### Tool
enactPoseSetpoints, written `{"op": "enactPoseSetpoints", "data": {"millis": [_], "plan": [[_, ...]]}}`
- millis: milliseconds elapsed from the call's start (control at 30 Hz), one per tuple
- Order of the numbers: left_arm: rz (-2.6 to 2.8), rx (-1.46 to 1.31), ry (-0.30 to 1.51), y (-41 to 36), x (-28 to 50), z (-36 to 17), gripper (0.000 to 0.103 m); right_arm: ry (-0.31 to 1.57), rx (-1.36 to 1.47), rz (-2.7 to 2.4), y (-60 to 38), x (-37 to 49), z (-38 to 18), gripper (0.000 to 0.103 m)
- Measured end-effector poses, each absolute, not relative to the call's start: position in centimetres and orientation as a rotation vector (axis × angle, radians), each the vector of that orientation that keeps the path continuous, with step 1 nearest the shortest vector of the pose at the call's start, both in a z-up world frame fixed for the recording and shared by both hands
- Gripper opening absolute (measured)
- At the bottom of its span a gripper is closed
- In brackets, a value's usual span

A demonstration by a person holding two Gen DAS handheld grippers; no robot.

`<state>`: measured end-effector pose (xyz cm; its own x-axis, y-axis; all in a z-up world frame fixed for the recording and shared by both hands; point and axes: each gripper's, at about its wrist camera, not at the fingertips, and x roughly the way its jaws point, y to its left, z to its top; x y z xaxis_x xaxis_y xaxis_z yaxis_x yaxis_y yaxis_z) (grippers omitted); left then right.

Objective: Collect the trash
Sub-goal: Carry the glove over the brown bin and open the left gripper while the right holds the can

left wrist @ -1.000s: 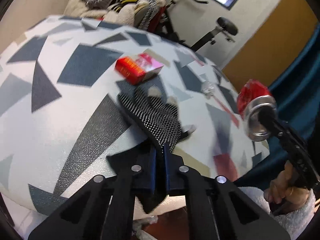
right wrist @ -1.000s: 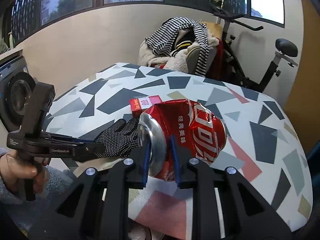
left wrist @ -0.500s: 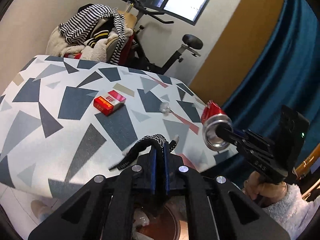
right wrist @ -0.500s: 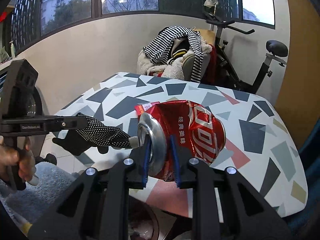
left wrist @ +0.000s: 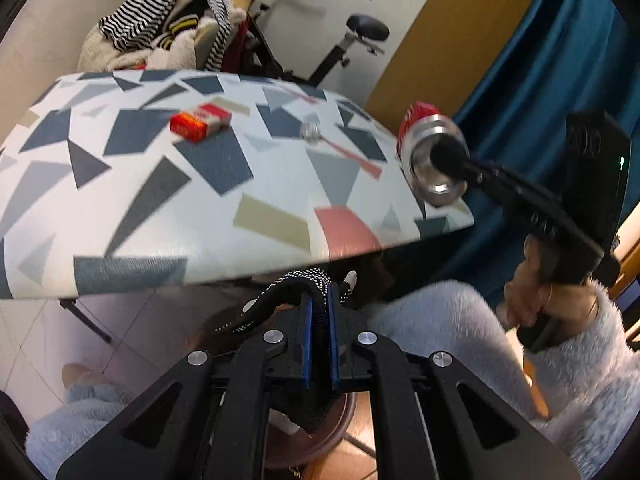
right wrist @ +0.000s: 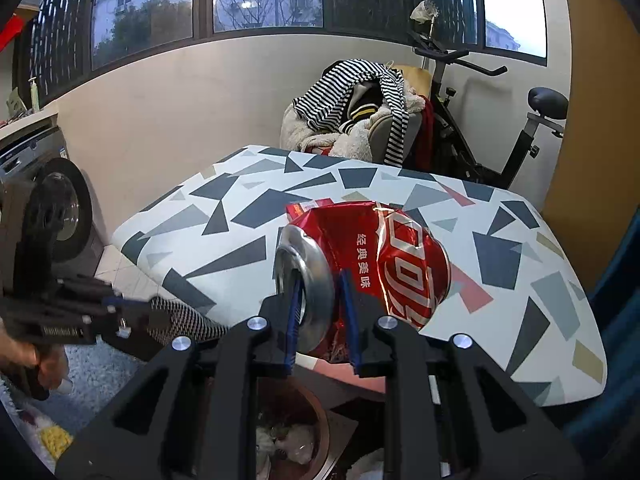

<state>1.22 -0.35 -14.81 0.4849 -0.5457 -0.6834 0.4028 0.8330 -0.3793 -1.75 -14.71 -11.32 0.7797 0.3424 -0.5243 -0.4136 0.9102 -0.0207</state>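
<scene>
Left wrist view only: I see a red cigarette pack (left wrist: 200,123) at 10 o'clock on the patterned table (left wrist: 120,208), a small clear scrap (left wrist: 310,132) near 12.
Right wrist view only: a brown trash bin (right wrist: 316,420) below my jaws, at 6 o'clock.
Left gripper (left wrist: 319,312): jaws pressed together, pinching a dotted black glove (left wrist: 288,284) off the table's near edge.
Right gripper (right wrist: 320,292): narrowly spread, clamping a crushed red soda can (right wrist: 384,256) by its rim, above the bin.

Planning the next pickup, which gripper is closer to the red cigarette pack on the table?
Right, by a narrow margin. The right gripper, clamping the can, hangs over the table's near edge; the left gripper, pinching the glove, is off the table. Cigarette pack.
</scene>
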Motion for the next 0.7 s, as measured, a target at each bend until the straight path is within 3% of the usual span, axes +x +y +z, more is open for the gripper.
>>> {"op": "enactPoseSetpoints", "data": {"millis": [367,467,533,700], "plan": [[-0.576,-0.120,0.995,-1.2,1.1,-18.2,0.008,0.566,-0.138,0.412,-14.4,-2.2,-12.4,0.023],[-0.564,-0.112,1.016,-1.1,1.4,-19.2,0.024,0.574,-0.136,0.414,-14.4,-2.2,-12.7,0.022],[-0.560,-0.109,1.019,-1.1,1.4,-19.4,0.044,0.581,-0.136,0.415,-14.3,-2.1,-12.8,0.023],[-0.554,-0.108,1.009,-0.7,1.3,-19.3,0.053,0.594,-0.133,0.417,-14.2,-2.3,-13.4,0.023]]}}
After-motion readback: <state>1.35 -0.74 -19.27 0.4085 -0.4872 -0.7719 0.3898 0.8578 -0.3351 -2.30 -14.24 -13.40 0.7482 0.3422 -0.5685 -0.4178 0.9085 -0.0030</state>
